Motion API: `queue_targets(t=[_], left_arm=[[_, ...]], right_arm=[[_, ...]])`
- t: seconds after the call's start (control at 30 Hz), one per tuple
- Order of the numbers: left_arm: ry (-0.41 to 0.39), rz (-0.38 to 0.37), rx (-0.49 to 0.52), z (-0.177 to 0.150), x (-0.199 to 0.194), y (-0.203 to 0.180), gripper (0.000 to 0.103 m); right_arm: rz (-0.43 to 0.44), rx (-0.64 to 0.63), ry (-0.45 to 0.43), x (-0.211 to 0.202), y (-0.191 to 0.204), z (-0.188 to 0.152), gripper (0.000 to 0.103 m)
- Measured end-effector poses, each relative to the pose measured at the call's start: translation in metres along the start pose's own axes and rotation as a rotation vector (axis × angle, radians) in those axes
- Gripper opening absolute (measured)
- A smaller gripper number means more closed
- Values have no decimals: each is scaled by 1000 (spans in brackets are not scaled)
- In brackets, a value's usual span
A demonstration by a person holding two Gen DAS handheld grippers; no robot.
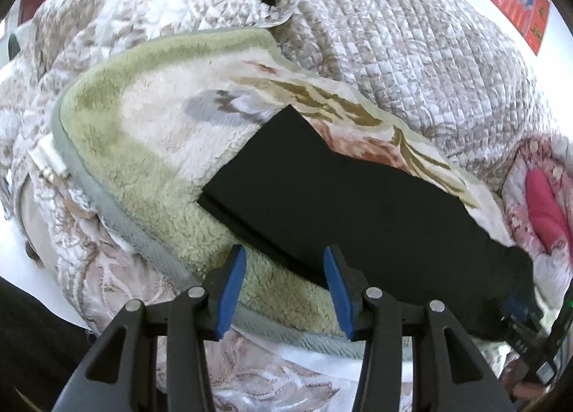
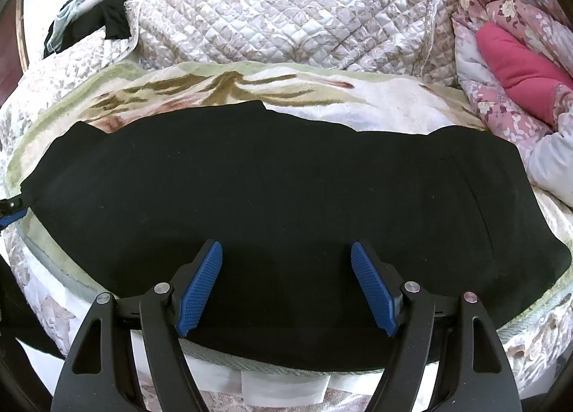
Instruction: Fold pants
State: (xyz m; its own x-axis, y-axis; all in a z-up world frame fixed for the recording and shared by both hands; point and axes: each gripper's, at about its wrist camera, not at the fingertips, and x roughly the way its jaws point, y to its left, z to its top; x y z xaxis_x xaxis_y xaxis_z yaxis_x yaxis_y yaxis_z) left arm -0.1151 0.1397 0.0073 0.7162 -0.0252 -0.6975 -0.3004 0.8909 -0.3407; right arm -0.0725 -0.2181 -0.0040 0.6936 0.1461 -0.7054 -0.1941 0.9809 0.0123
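Observation:
Black pants (image 2: 272, 197) lie flat and lengthwise on a fleece blanket (image 2: 376, 104) on the bed, legs stacked, hem end to the left, waist to the right. My right gripper (image 2: 286, 251) is open and empty, just above the pants' near edge at mid-length. In the left wrist view the pants (image 1: 340, 204) run from the squared hem end toward the lower right. My left gripper (image 1: 285, 258) is open and empty, over the near edge by the hem end. The left gripper's tip also shows in the right wrist view (image 2: 12, 209) at the far left.
A quilted floral bedspread (image 2: 286, 7) is bunched behind the blanket. A pink floral quilt with a red lining (image 2: 519, 68) lies at the right. Dark clothes (image 2: 104, 18) lie at the back left. The green fleece blanket (image 1: 136, 132) spreads left of the hem.

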Motion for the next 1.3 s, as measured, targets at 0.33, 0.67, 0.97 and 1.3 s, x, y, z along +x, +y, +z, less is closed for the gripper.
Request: queue_targets(t=[0.33, 0.67, 0.97, 1.3], left_arm=[[-19, 9, -31, 9, 14, 4, 48], [-16, 69, 7, 18, 17, -4, 11], [-58, -31, 129, 41, -2, -50, 8], [12, -321, 430, 32, 6, -185, 8]], right_arm=[[14, 25, -4, 0, -1, 2, 75], [57, 46, -40, -11, 1, 4, 75], [76, 101, -71, -22, -7, 8, 75], [64, 208, -102, -33, -34, 12, 74]])
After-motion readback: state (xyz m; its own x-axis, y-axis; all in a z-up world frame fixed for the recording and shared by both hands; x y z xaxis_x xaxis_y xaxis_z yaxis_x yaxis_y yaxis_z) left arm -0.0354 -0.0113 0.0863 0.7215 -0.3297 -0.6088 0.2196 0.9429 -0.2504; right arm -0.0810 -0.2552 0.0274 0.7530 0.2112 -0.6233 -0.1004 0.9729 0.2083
